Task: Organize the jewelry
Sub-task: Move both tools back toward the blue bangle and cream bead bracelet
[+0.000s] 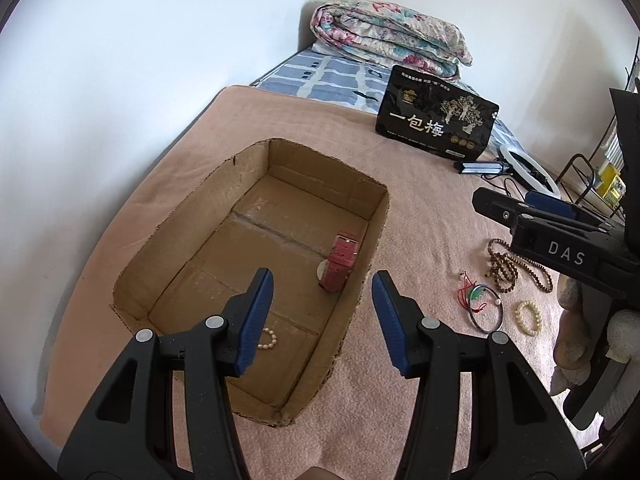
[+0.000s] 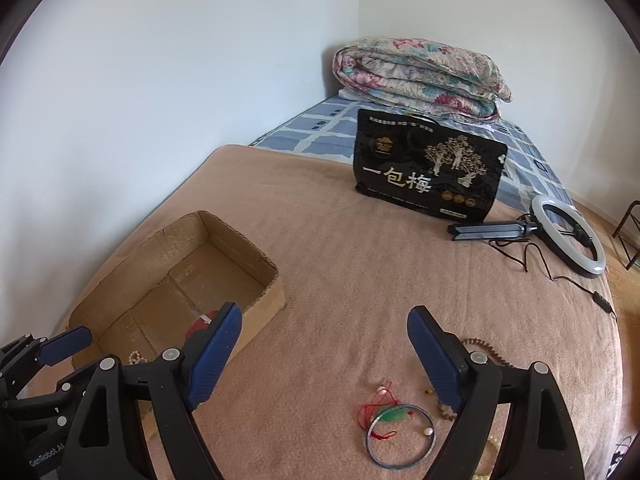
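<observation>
1. The left gripper (image 1: 322,320) hangs over the box (image 1: 382,216). Its jaws are apart and nothing is between them.
2. The right gripper (image 2: 324,356) hangs over the blanket (image 2: 340,260), near the loose jewelry. Its jaws are spread wide and hold nothing.
3. Two things already lie in the box: one pink watch (image 1: 339,262) by the right wall and one small pearl bracelet (image 1: 269,339) near the front.
4. Four things wait on the blanket, just right of the box: one thin metal bangle (image 2: 400,436), one red cord with a green charm (image 2: 390,414) lying across the bangle, one long brown bead string (image 1: 516,266) and one cream bead bracelet (image 1: 529,317).
5. The bangle looks stiff, thin and smooth. I think it can slip, so pinch straight across its rim.
6. The red cord looks soft and very light. It touches the bangle and may come up with it or snag.
7. The brown beads look floppy and lie in a loose pile. Grab a bunch where the loops lie thickest, or the string will dangle and slide out.
8. The cream bracelet looks small and round. Pinch across one side of the ring.
9. All of it looks light. None needs a hard squeeze.
</observation>
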Demonstrator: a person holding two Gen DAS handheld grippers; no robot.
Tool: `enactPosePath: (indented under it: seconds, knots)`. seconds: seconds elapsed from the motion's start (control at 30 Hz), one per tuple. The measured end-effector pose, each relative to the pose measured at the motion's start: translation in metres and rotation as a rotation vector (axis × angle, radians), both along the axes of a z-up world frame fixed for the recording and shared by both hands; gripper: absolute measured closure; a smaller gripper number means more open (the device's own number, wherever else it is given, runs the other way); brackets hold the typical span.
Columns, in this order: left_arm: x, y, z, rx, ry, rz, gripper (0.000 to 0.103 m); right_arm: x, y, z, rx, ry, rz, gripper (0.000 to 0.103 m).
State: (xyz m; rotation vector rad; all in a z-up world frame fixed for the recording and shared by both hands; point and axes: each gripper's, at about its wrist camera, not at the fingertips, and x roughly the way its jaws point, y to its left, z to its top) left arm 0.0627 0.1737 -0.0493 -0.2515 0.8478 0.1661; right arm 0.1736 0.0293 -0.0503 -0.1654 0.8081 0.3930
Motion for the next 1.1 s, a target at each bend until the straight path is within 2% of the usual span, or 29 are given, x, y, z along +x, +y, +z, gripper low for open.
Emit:
enactPosePath:
  seconds: [0.3,0.57,0.63,0.73,0.9,1.1]
  knots:
    - [0.019,-0.036,-0.001,-0.014,0.004,-0.058,0.051,-0.007,-0.067,0.005,-0.008,0.000,-0.073,0.016]
    - [0.034,-0.079,-0.008,-0.015,0.027,-0.148,0.051,-0.019,-0.129,-0.001,-0.023,0.029,-0.135,0.013]
    - [0.036,-0.089,-0.012,-0.023,0.036,-0.177,0.049,-0.022,-0.145,-0.006,-0.036,0.036,-0.156,0.013]
    - [0.038,-0.104,-0.017,-0.031,0.042,-0.222,0.033,-0.024,-0.168,-0.014,-0.053,0.051,-0.189,0.012]
    - [0.041,-0.131,-0.029,-0.016,0.075,-0.290,0.032,-0.024,-0.198,-0.034,-0.073,0.089,-0.233,0.010]
    - [0.047,-0.155,-0.048,-0.038,0.120,-0.326,0.032,-0.024,-0.216,-0.065,-0.092,0.164,-0.228,0.010]
